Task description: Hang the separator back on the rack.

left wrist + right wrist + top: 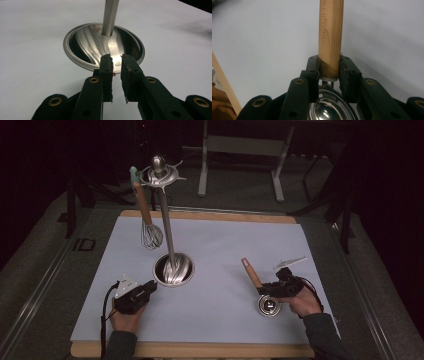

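High view: a pale grey mat (215, 270) covers a wooden board on a dark table. The person's right gripper (276, 287) sits near the mat's right front part. A ladle with a light wooden handle and a small shiny steel bowl (256, 282) is in its jaws; the handle slants up and away to the gripper's left, while the bowl lies just in front of the gripper, toward the person. The left gripper (150, 286) rests at the mat's left front, its jaws pointing at the round steel base of a tall steel utensil stand (170, 240) just beyond them. From the stand's top ring hangs a wire whisk with a wooden handle and a mint-green tip (145, 215).

Left gripper view: the two black jaws stand a narrow gap apart with nothing between them. Their tips (117, 65) lie at the near rim of the stand's dished base (82, 40), whose post rises straight ahead.

Right gripper view: the jaws press on either side of the lower end of the wooden handle (330, 37), which rises straight ahead and carries engraved lettering. The steel bowl (329, 107) gleams beneath the jaws, close to the camera.
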Motion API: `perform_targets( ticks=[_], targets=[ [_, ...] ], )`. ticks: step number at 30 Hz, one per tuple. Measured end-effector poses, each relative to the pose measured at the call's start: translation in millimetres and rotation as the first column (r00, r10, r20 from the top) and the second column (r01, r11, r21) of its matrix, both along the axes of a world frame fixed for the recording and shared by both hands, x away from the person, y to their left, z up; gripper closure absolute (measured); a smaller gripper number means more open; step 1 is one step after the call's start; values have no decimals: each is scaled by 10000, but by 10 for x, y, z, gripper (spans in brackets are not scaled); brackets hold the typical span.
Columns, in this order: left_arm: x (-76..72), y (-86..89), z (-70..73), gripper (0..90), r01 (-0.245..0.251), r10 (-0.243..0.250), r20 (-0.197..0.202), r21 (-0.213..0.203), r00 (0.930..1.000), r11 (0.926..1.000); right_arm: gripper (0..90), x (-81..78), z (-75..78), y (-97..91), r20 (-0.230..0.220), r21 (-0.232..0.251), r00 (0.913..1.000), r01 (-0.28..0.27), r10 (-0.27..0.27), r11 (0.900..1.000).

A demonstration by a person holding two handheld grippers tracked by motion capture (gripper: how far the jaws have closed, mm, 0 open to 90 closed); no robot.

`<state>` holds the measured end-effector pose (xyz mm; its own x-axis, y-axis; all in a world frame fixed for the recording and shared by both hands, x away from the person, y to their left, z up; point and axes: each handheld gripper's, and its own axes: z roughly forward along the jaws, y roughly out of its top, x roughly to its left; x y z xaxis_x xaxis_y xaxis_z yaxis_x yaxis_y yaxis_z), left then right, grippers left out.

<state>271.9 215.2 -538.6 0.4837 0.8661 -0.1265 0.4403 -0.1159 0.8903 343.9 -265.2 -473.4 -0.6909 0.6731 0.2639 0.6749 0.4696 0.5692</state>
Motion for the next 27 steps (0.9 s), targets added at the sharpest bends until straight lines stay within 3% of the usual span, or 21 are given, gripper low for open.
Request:
perform_targets(
  ticks=[12,27],
  targets=[
    [-7,-20,0,779,13,-14,32,174,10000,9998,711,-22,90,140,905,393,9933,-754,716,9964],
    [-3,-31,0,675,-216,217,-19,306,9998,9993,711,-11,149,281,1300,476,9849,-1216,1146,9914]
  ],
)
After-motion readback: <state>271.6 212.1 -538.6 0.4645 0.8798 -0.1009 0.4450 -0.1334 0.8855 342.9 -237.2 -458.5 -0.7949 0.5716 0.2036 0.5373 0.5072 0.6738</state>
